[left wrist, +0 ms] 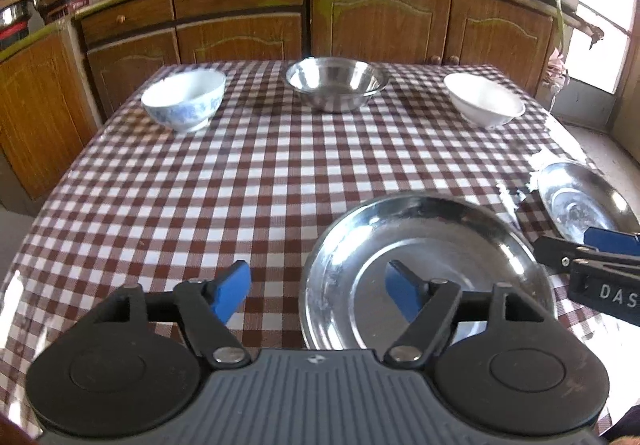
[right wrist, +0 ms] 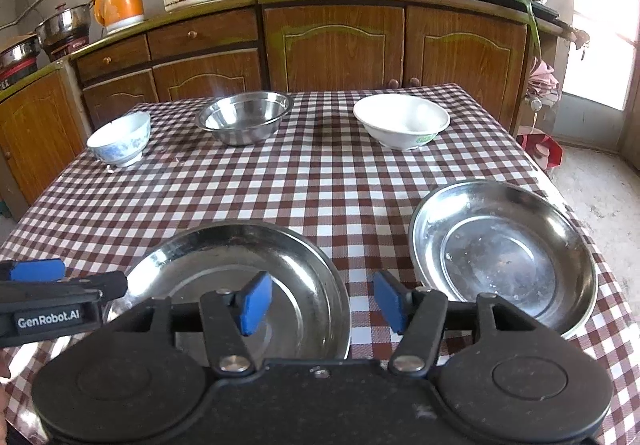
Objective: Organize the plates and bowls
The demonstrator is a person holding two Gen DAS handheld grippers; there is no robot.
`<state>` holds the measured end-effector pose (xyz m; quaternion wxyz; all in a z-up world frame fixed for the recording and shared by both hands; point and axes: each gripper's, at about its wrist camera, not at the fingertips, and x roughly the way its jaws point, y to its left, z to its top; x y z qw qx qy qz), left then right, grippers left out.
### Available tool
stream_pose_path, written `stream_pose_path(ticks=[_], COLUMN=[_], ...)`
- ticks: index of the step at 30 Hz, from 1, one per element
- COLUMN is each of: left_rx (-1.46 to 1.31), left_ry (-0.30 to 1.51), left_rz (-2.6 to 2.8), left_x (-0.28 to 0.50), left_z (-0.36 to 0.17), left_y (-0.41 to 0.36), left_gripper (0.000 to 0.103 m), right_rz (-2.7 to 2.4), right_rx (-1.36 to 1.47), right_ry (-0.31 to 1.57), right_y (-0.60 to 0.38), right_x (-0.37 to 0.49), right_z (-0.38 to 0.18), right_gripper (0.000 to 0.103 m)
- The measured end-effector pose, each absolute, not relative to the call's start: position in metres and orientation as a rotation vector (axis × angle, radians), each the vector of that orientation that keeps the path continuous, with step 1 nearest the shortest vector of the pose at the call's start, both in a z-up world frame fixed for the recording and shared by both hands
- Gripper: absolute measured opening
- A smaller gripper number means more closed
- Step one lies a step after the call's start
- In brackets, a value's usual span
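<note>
I have the checked table (right wrist: 320,185) ahead of both grippers, with two steel plates side by side closest to me: one plate (right wrist: 256,285) under and between the tools, the other plate (right wrist: 504,257) just right of my right gripper (right wrist: 322,301). Beyond them sit the steel bowl (right wrist: 244,121), white bowl (right wrist: 402,121) and blue-patterned bowl (right wrist: 120,139). Both the right and my left gripper (left wrist: 320,295) stand open, holding nothing, so I judge I am between placements; next calls for stacking one plate on the other, and "GenRobot.AI" reads on the left tool.

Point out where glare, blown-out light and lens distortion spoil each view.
Left wrist view: window blown out at right, white glare on the far steel plate, cabinets bowed by the fisheye. Right wrist view: doorway overexposed, near plate mirrors the hand-held gripper.
</note>
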<state>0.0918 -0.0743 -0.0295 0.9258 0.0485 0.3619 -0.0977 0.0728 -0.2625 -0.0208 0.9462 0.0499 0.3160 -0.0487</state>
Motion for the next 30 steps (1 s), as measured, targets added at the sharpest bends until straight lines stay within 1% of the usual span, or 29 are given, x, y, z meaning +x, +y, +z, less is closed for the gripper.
stream_pose_path(ticks=[7, 30], left_rx=[0.097, 0.057], left_ry=[0.724, 0.707], left_rz=[-0.229, -0.296], left_x=[0.084, 0.073], left_z=[-0.018, -0.001], left_y=[-0.084, -0.111], left_gripper=[0.081, 0.083], right_rz=[-0.104, -0.141], right_rx=[0.099, 0.111], right_ry=[0.624, 0.564], right_y=[-0.265, -0.281], right_x=[0.064, 0.042], right_z=[-0.01, 0.013], right_gripper=[0.071, 0.073])
